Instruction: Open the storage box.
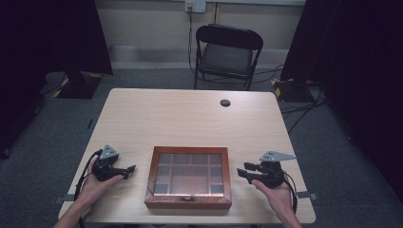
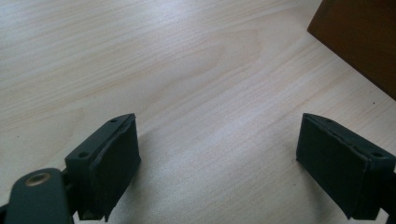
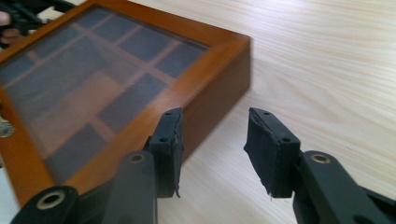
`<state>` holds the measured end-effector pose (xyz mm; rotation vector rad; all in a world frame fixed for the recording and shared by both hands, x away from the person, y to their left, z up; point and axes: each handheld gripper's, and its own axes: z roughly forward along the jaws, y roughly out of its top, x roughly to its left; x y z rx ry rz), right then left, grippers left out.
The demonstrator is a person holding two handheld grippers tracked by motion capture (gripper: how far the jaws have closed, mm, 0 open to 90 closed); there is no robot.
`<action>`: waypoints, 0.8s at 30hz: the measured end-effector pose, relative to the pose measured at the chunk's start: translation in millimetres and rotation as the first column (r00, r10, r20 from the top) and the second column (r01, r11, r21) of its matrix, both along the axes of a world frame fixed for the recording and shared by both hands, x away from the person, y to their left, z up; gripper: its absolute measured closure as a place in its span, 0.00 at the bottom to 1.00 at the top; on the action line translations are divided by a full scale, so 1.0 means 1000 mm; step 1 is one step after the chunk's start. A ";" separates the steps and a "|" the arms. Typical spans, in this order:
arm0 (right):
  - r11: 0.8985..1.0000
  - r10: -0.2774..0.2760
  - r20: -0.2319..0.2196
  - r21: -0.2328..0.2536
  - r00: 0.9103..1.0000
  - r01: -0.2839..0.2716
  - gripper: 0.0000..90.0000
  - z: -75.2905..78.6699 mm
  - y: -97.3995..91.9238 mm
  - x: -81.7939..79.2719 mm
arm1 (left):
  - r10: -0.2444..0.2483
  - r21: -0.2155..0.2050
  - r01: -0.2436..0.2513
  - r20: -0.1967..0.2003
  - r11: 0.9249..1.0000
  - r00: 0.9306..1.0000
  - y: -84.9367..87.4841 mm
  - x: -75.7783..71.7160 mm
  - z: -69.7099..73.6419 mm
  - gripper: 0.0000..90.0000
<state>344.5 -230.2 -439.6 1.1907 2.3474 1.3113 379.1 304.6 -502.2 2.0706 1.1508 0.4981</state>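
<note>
While hovering either side of the shut wooden box (image 1: 188, 177) at the near table (image 1: 190, 114) edge: both grippers empty.

Left gripper (image 1: 124, 171) spread wide over bare wood; right gripper (image 1: 244, 173) partly parted, holding nothing, just beside the box's side. Best brought round to the front clasp (image 1: 188, 199), lifting the glass lid gently. No readable writing anywhere.

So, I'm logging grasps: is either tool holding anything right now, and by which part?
Nothing is held. The left tool and right tool both stand open over bare table, beside the brown glass-lidded wooden box.
</note>
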 end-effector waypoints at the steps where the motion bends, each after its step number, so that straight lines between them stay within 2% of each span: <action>1: 1.000 0.008 0.003 0.001 1.000 -0.008 0.63 0.001 0.003 -0.001 | 0.000 0.000 0.000 0.000 1.000 1.000 0.000 0.000 0.000 0.14; 8: 0.997 0.076 0.024 0.019 0.997 -0.076 0.66 0.009 0.021 -0.005 | 0.000 0.000 0.000 0.000 1.000 1.000 0.000 0.000 0.000 0.14; 9: 0.994 0.108 0.029 0.022 0.994 -0.108 0.67 0.012 0.028 -0.008 | 0.000 0.000 0.000 0.000 1.000 1.000 0.000 0.000 0.000 0.14; 14: 0.984 0.176 0.030 0.030 0.984 -0.177 0.69 0.016 0.043 -0.011 | 0.000 0.000 0.000 0.000 1.000 1.000 0.000 0.000 0.000 0.14; 15: 0.984 0.176 0.030 0.030 0.984 -0.177 0.69 0.016 0.043 -0.011 | 0.000 0.000 0.000 0.000 1.000 1.000 0.000 0.000 0.000 0.14; 19: 0.971 0.233 0.035 0.038 0.972 -0.234 0.73 0.022 0.060 -0.008 | 0.000 0.003 0.000 0.002 1.000 1.000 0.000 0.000 0.000 0.14; 20: 0.971 0.233 0.035 0.038 0.972 -0.234 0.73 0.022 0.060 -0.008 | 0.000 0.000 0.000 0.000 1.000 1.000 0.000 0.000 0.000 0.14; 21: 0.964 0.263 0.039 0.035 0.964 -0.265 0.73 0.026 0.070 -0.004 | 0.000 0.000 0.000 0.000 1.000 1.000 0.000 0.000 0.000 0.14; 24: 0.951 0.306 0.040 0.030 0.951 -0.307 0.74 0.028 0.085 -0.002 | 0.001 0.000 -0.001 0.000 1.000 1.000 0.000 0.000 0.000 0.14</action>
